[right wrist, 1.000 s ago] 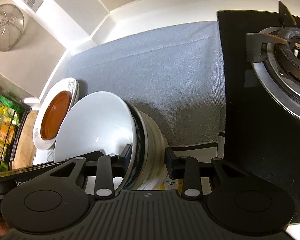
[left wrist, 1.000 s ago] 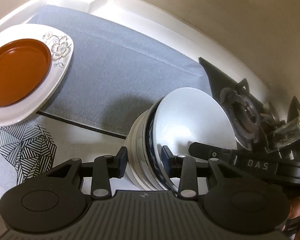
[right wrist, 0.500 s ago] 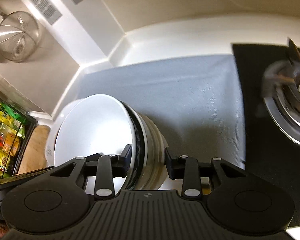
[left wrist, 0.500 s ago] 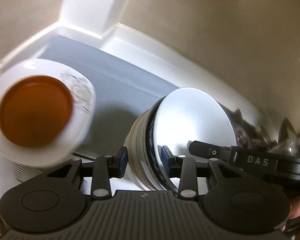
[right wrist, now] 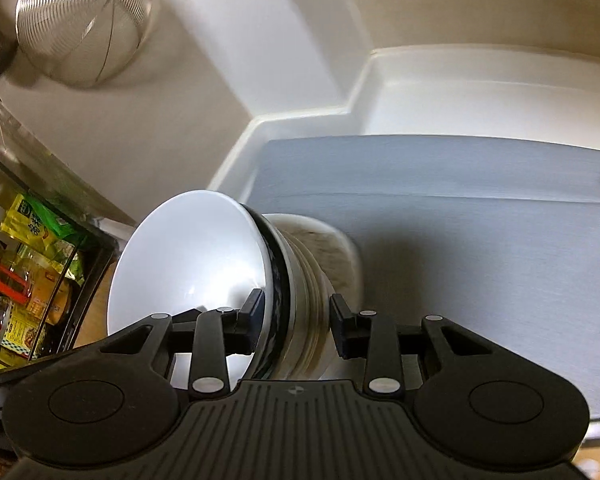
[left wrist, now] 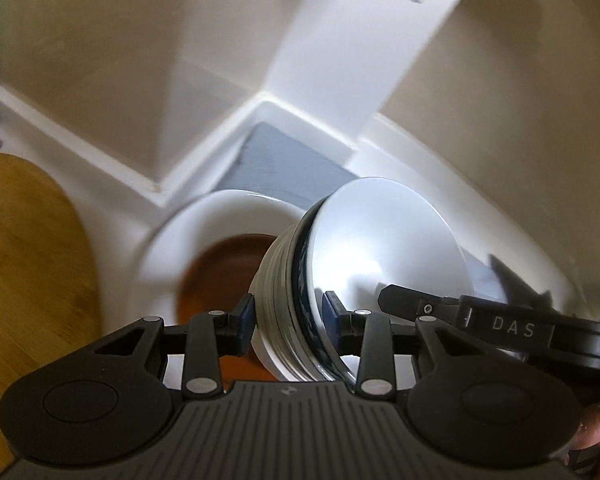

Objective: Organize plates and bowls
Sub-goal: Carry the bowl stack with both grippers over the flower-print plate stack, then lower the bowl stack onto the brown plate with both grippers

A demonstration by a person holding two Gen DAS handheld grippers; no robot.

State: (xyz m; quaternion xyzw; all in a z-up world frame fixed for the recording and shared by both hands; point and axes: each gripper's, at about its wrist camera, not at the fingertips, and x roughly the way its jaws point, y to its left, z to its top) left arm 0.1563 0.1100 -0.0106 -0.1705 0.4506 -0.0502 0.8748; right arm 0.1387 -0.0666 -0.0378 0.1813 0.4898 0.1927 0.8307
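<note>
Carrying the stack of bowls between both tools, I judged the job was to keep the two grips level with each other so the nested set did not slip apart. My left hand-held gripper was clamped at a middling width on the rims on its side, one pad outside the stack and one inside the top bowl. My right hand-held gripper pinched the opposite rims the same way. The stack hung tilted just ahead of both sets of fingers, clear of the tabletop. Beyond my left gripper and below the stack sat a white plate with a brown dish on it, a likely spot to land gently. The top bowl was glossy white inside with a dark blue band outside; those beneath looked pale and ridged. A grey mat lay ahead of my right gripper.
</note>
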